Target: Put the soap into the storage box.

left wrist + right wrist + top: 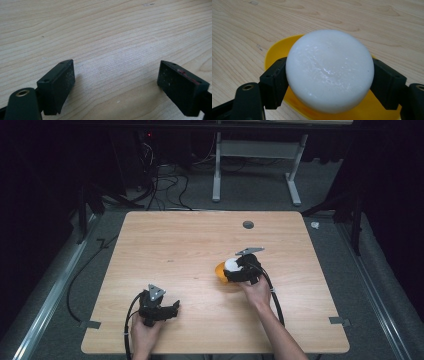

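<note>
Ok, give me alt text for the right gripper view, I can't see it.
The right gripper clamps a round white puck between its two black jaws, above a yellow dish. Pale wooden table lies behind.

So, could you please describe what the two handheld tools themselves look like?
Both are black. The left tool and the right tool each carry a grey three-cornered plate on top and trail a black cable back along the forearm. Their jaws are blocky black pads, dusty on the left tool, with a reddish smear on one. Both forearms are without sleeves.
</note>
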